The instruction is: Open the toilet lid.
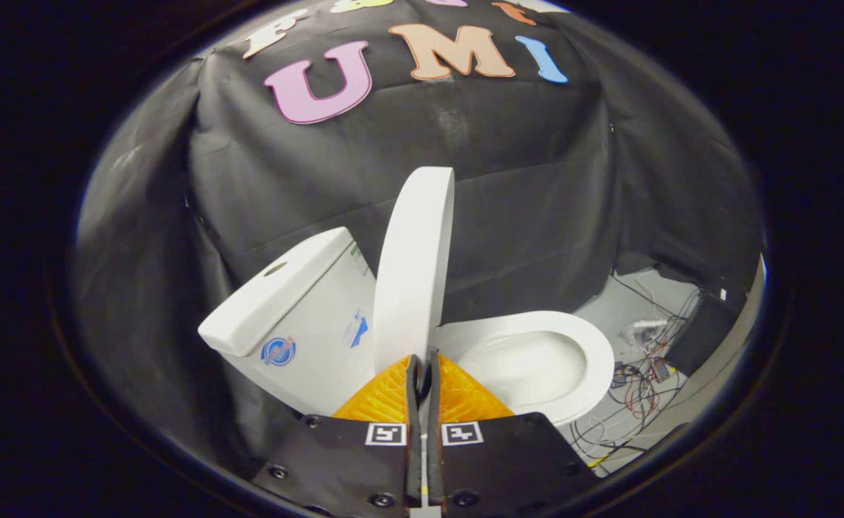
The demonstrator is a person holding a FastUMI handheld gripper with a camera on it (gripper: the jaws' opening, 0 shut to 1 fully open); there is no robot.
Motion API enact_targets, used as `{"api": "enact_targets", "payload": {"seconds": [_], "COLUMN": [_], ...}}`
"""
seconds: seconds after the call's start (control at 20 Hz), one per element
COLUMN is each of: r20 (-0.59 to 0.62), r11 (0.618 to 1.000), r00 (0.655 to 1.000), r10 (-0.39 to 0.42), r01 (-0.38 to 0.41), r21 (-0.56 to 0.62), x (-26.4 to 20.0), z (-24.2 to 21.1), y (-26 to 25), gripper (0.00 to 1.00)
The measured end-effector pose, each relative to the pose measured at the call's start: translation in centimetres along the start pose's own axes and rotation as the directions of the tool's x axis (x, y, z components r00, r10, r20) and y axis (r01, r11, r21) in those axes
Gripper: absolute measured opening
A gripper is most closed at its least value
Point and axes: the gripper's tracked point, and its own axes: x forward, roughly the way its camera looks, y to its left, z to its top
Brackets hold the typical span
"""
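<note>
My gripper point(422, 363) is the nearest thing, and its two fingers are pressed almost together, with only a thin slit between them. The near edge of the toilet lid point(414, 266) comes down to the fingertips, but I cannot tell if the fingers pinch this edge or only rest against it. The lid stands raised, nearly upright, just ahead of my fingers. To its left and farther away is the tank point(288, 309), and to its right lies the seat point(537, 320) around the open bowl point(522, 367). On the floor to the far right I see some loose cables point(637, 381). I judge that the lid is already most of the way open and that the step in hand is to bring it to rest against the tank. To do this well, I should push slowly along the arc of the hinge, toward the tank, and keep my fingers in line with the edge so that it does not slip sideways. I should let go only when the lid leans back past the vertical, because otherwise it may fall down again on the seat.
</note>
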Motion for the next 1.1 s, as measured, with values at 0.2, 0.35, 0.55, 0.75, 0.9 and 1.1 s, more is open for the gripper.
{"api": "enact_targets", "payload": {"seconds": [0.2, 0.35, 0.55, 0.75, 0.9, 1.1], "r20": [0.025, 0.034, 0.047, 0.076, 0.088, 0.081], "r11": [0.999, 0.997, 0.994, 0.982, 0.979, 0.977], "r00": [1.000, 0.999, 0.999, 0.997, 0.996, 0.996], "r10": [-0.003, 0.007, 0.000, 0.003, 0.016, 0.040], "r01": [0.005, -0.004, 0.005, 0.012, 0.002, -0.022], "r21": [-0.052, -0.075, -0.108, -0.190, -0.204, -0.212], "x": [0.0, 0.5, 0.7, 1.1, 1.3, 1.7], "z": [0.2, 0.6, 0.7, 0.7, 0.7, 0.6], "y": [1.7, 3.3, 5.4, 7.5, 8.4, 9.7], "gripper": [0.04, 0.04, 0.04, 0.04, 0.04, 0.04]}}
